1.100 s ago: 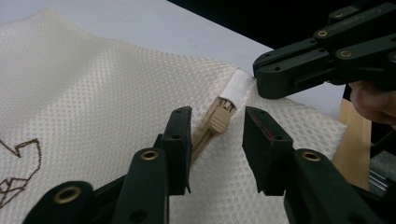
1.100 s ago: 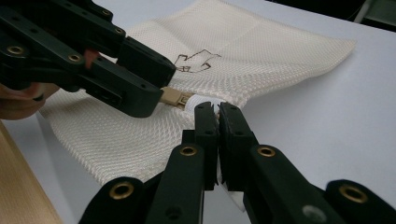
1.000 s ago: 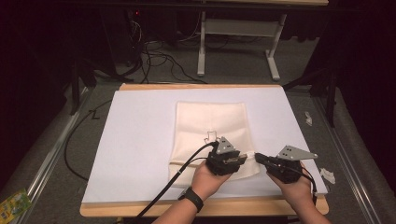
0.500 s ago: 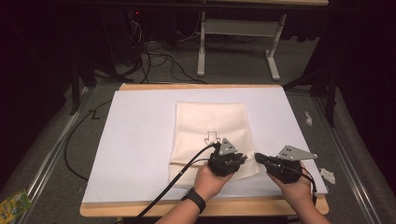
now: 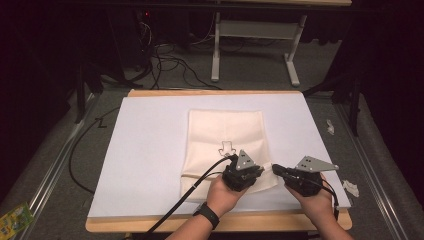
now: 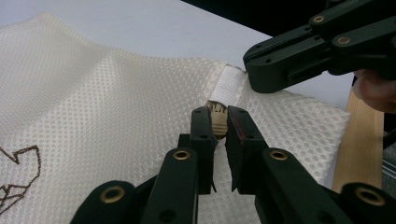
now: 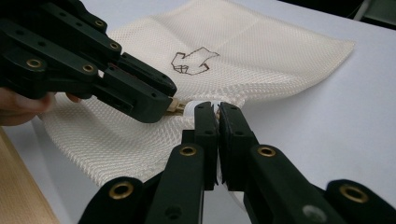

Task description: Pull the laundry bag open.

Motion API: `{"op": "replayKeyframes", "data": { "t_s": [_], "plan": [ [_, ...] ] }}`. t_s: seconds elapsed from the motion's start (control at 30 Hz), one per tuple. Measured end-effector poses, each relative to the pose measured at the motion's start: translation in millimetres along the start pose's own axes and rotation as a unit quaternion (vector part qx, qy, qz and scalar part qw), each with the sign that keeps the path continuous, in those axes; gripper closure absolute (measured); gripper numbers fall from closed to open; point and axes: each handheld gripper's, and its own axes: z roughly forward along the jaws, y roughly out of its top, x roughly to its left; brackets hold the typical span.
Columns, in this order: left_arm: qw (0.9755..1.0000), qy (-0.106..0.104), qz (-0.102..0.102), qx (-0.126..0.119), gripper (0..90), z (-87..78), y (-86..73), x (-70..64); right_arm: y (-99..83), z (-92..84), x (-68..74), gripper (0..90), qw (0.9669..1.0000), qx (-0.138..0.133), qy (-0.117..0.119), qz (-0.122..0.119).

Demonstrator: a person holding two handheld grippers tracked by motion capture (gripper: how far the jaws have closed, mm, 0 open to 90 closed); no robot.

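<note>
Lower centre of the high view: left claw [image 5: 244,176] and right claw [image 5: 281,171] meet at the near right corner of a cream mesh bag [image 5: 227,135]. In the left gripper view, the left claw [image 6: 218,122] has just been closing and now pinches a small tan zipper pull [image 6: 218,116] at the bag's edge. In the right gripper view, the right claw [image 7: 217,111] is clamped on the white tab [image 7: 192,108] just beside that pull. The bag lies flat mid-frame on the white worktop [image 5: 150,150], a dark outline drawing [image 5: 227,146] on its face. Beyond, upper frame, cables [image 5: 165,55] on the floor.
</note>
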Motion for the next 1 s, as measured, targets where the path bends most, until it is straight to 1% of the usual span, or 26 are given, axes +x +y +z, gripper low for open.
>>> {"op": "replayKeyframes", "data": {
  "t_s": [0.07,0.37,0.47,0.53,0.57,0.6,0.67,0.73,0.8,0.87,0.93,1.0],
  "plan": [
    [1.0,0.004,0.005,0.001,82.1,0.0,0.3,-1.4,-1.1,0.9,-1.2,88.1,1.0,0.001,0.003,0.003],
    [1.0,0.003,0.005,-0.003,82.2,-0.9,1.2,-1.1,-2.7,1.9,-2.6,85.7,0.9999,0.0,0.004,0.011],
    [1.0,0.003,0.005,-0.005,82.3,-1.4,1.3,-1.0,-3.2,2.5,-3.7,83.8,0.9998,-0.002,0.007,0.018],
    [1.0,0.003,0.005,-0.006,82.3,-1.6,1.2,-1.5,-3.4,2.9,-4.3,79.5,0.9997,-0.002,0.009,0.022],
    [1.0,0.001,0.005,-0.007,82.3,-1.8,1.2,-1.7,-3.7,4.0,-4.5,72.9,0.9994,-0.006,0.01,0.032],
    [1.0,0.001,0.005,-0.008,82.3,-1.9,1.1,-2.1,-3.7,4.0,-4.5,72.9,0.9994,-0.006,0.01,0.032],
    [0.9999,0.0,0.008,-0.008,82.3,-2.4,1.0,-2.7,-3.9,5.7,-4.9,66.1,0.9992,-0.005,0.01,0.039],
    [0.9999,0.001,0.009,-0.011,82.2,-3.2,0.8,-3.1,-4.5,7.8,-5.9,61.1,0.9987,-0.001,0.017,0.049],
    [0.9999,0.002,0.009,-0.012,82.2,-4.1,0.6,-2.7,-5.7,9.8,-7.9,60.6,0.9979,0.0,0.026,0.06],
    [0.9999,0.001,0.009,-0.013,82.2,-4.5,0.3,-2.3,-6.3,10.9,-9.7,63.7,0.9971,0.001,0.037,0.067],
    [0.9999,0.001,0.009,-0.012,82.2,-4.6,-0.1,-1.9,-6.8,11.8,-10.0,67.3,0.9966,0.002,0.044,0.069],
    [0.9999,0.002,0.01,-0.012,82.2,-4.7,-0.6,-1.8,-7.1,12.9,-9.9,68.6,0.9966,0.005,0.047,0.067]
  ]
}}
